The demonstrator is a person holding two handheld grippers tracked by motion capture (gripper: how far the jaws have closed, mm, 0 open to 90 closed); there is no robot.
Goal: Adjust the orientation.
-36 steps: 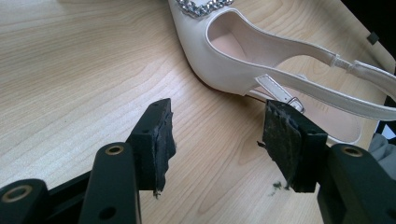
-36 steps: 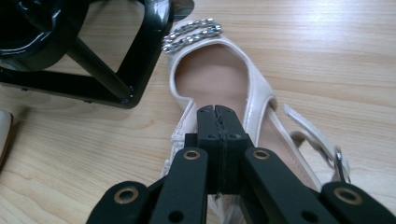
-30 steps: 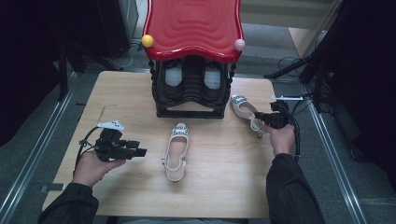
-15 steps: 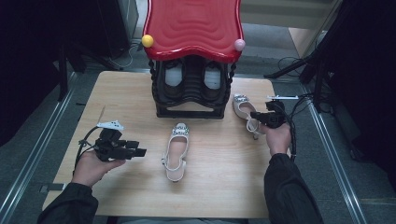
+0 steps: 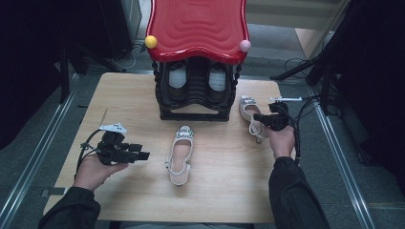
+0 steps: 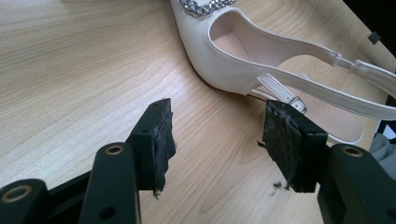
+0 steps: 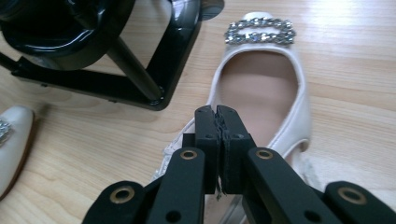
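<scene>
Two white slingback shoes with jewelled buckles lie on the wooden table (image 5: 129,90). One shoe (image 5: 180,155) (image 6: 243,60) is in the middle, toe pointing away. My left gripper (image 5: 141,155) (image 6: 219,126) rests to its left, open, pads empty, just short of the shoe's side. The other shoe (image 5: 248,112) (image 7: 261,84) lies at the right beside the rack. My right gripper (image 5: 260,119) (image 7: 217,114) is shut over that shoe's heel end, by its strap. Whether the strap is pinched between the pads, I cannot tell.
A black shoe rack (image 5: 193,102) (image 7: 116,70) with a red wavy top (image 5: 196,28) stands at the table's back middle, with two pale shoes inside. A yellow ball (image 5: 151,41) and a pink ball (image 5: 245,46) sit on its corners. Cables trail off the right edge.
My right hand has shifted slightly left, bringing its gripper over the right shoe's heel. The left hand and the middle shoe have stayed put.
</scene>
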